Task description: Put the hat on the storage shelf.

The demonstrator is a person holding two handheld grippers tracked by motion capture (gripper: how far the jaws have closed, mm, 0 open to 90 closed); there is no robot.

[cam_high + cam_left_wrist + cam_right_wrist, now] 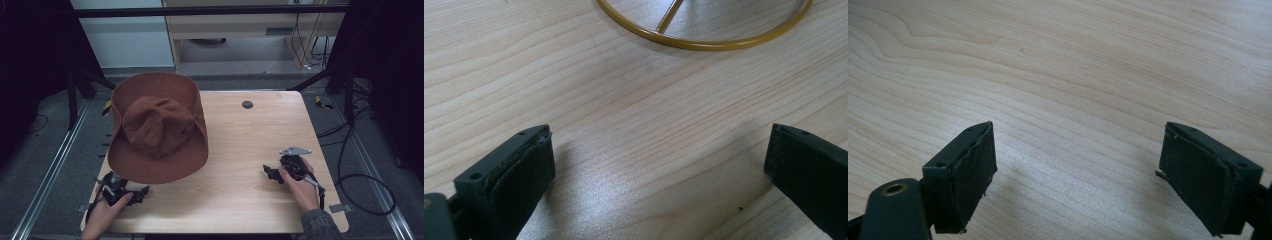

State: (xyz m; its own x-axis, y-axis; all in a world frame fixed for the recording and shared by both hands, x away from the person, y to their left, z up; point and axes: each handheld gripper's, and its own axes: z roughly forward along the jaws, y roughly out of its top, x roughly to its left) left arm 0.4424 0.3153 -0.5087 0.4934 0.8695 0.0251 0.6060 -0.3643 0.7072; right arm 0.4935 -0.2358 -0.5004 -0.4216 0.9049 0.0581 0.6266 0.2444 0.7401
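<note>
Both grippers rest low on the table, left near the hat on its stand, right well apart. Left gripper view: jaws wide, gold ring ahead. Right gripper view: jaws wide over bare wood. Hat untouched; handling likely not yet begun.

The hat is a plain rust brown all over, crown and brim alike. The table is pale wood with a wavy grain, and a small dark grey disc sits near its far edge. Both grippers, left and right, are black. A ring on the table is mustard yellow.
</note>
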